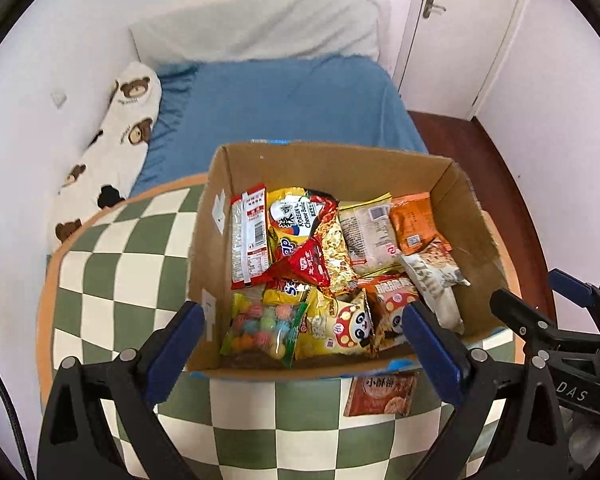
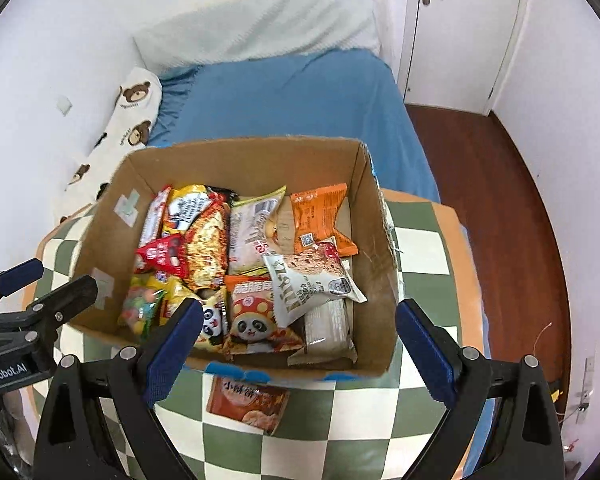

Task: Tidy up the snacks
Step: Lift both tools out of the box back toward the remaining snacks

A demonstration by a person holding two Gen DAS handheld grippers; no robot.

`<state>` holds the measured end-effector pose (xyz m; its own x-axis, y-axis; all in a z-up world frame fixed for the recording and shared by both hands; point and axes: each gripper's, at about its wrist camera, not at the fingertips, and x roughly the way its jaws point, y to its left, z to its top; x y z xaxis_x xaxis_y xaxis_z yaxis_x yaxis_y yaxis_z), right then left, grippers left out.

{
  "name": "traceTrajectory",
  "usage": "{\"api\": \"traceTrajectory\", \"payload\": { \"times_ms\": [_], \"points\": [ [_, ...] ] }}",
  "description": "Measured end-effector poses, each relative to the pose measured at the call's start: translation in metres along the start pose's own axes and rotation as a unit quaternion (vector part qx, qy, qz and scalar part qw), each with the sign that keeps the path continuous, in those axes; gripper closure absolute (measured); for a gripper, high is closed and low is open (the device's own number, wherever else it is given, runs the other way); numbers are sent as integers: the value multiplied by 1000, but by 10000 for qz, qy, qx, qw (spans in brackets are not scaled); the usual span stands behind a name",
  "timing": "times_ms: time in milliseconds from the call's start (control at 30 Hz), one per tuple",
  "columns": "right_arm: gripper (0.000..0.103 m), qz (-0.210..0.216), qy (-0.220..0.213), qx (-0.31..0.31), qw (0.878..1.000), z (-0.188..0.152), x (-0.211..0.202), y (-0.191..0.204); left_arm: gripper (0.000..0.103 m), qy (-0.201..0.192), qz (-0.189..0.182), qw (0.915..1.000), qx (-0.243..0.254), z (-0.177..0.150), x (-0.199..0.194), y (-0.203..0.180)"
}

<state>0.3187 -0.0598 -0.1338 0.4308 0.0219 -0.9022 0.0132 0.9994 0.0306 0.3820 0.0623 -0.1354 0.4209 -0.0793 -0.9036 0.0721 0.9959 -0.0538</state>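
Cardboard box (image 1: pixel 452 196) full of snack packets on checkered cushion (image 1: pixel 112 264). One orange packet (image 1: pixel 382 396) lies outside, six o'clock of box. Left gripper (image 1: pixel 304 344), right gripper (image 2: pixel 300 344) both gape empty. Packet seems flat; pinch may slip.

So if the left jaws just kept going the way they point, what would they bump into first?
Probably the snack packets in the box, likely the panda packet midway between the open jaws; depth is hard to judge.

My left tongs (image 1: pixel 304 338) are black plastic frames with triangular cut-outs, round silver rivets and blue padded fingers (image 1: pixel 178 340). My right tongs (image 2: pixel 300 340) are built the same. White lettering marks each body; one reads "GenRobot.AI", the other shows "DAS".
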Motion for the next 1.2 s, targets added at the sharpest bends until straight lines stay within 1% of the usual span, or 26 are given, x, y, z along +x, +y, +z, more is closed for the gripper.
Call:
{"api": "traceTrajectory", "payload": {
  "times_ms": [300,433,567,667,800,867,900,933,1000,1100,1200],
  "points": [
    [4,67,-555,21,9984,-30,-64,10,2,-508,-19,9987,106,-30,-59,-7],
    [4,-15,-801,44,9968,-45,-88,12,2,-713,41,9973,141,-42,-78,-10],
    [4,51,-861,158,9961,-58,-99,10,2,-807,66,9967,107,-53,-88,-9],
    [4,140,-822,285,9961,-72,-102,7,2,-797,96,9968,20,-64,-89,-6],
    [4,318,-474,515,9970,-101,-90,-2,2,-619,145,9980,-1,-90,-77,-3],
    [4,400,-175,656,9969,-120,-76,-8,2,-426,158,9990,9,-107,-63,-2],
    [4,440,54,764,9961,-135,-65,-13,2,-338,179,9993,34,-114,-57,-3],
    [4,472,193,837,9952,-146,-57,-15,2,-230,247,9994,80,-122,-49,-3],
    [4,503,664,1037,9911,-175,-32,-24,2,34,416,9989,220,-141,-29,-5],
    [4,494,1229,1290,9828,-216,0,-38,2,440,554,9967,403,-167,-1,-9],
    [4,473,1850,1573,9689,-261,36,-53,2,850,683,9921,619,-188,26,-13]
  ]
}}
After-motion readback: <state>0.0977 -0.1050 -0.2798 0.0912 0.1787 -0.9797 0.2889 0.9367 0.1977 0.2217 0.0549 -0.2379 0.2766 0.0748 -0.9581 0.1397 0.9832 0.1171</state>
